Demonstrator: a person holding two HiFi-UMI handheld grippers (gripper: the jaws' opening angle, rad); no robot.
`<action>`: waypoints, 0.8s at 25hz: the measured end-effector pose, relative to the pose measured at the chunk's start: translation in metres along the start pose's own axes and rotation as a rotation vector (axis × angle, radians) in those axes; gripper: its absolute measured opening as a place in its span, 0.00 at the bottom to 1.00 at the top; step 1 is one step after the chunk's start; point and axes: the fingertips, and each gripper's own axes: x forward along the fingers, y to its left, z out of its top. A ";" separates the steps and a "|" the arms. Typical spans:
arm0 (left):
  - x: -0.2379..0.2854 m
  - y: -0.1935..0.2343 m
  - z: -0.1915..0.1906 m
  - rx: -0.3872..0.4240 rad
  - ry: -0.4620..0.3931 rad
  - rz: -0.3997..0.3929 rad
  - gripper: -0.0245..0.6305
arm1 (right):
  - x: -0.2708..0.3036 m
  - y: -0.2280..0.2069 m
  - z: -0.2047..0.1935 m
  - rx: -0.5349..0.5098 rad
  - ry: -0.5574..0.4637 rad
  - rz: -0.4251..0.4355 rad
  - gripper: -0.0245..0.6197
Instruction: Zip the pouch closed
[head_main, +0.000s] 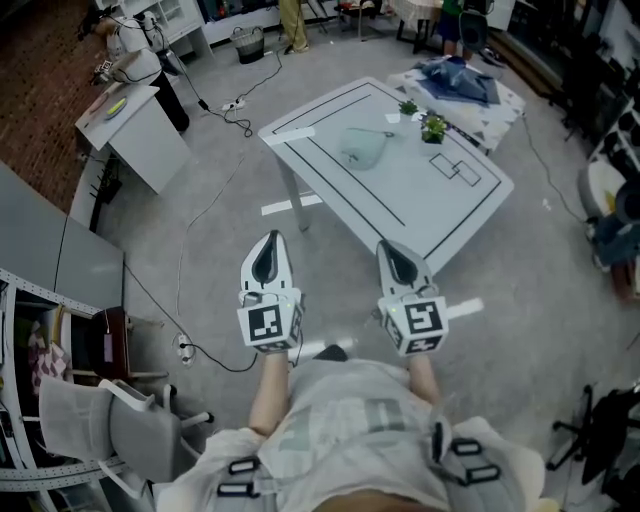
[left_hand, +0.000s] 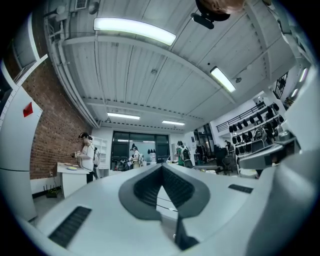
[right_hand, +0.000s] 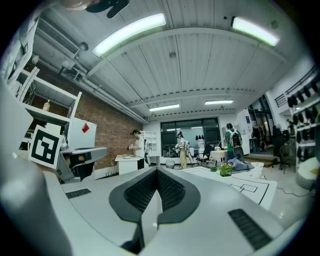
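Ahead of the person, on the white worktop (head_main: 400, 185) marked out with black tape lines, the pouch (head_main: 367, 148) lies flat, a pale grey-green shape toward the far side. Two small potted plants (head_main: 432, 127) stand near it, toward the right edge. Whether its zip is open or shut is too small to tell.

Both grippers are held level over the grey floor (head_main: 210, 260), short of the worktop's near corner and well apart from the pouch. The left gripper (head_main: 268, 250) and the right gripper (head_main: 395, 256) sit side by side, each with its marker cube toward the person's body. The left gripper's view shows its dark ribbed fingers (left_hand: 142, 189) clenched tip to tip, gripping only each other; the right gripper's view shows the same on that side (its fingers (right_hand: 140, 192) meet in one closed seam).

Beyond the worktop stands a second table (head_main: 505, 100) with a blue cloth (head_main: 460, 80) heaped on it. At the far left another person (head_main: 130, 50) stands at a white desk (head_main: 140, 135). A black cable (head_main: 200, 215) trails across the floor, and an office chair (head_main: 110, 425) sits at the lower left.
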 end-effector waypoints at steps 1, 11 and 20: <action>-0.001 -0.001 -0.001 -0.003 0.004 -0.001 0.05 | -0.001 -0.002 -0.001 0.014 -0.005 0.000 0.05; 0.017 0.011 -0.012 -0.032 0.016 0.003 0.05 | 0.024 -0.012 -0.004 0.038 0.011 0.010 0.05; 0.107 0.018 -0.002 -0.049 -0.038 -0.065 0.05 | 0.088 -0.049 0.011 0.012 -0.022 -0.050 0.05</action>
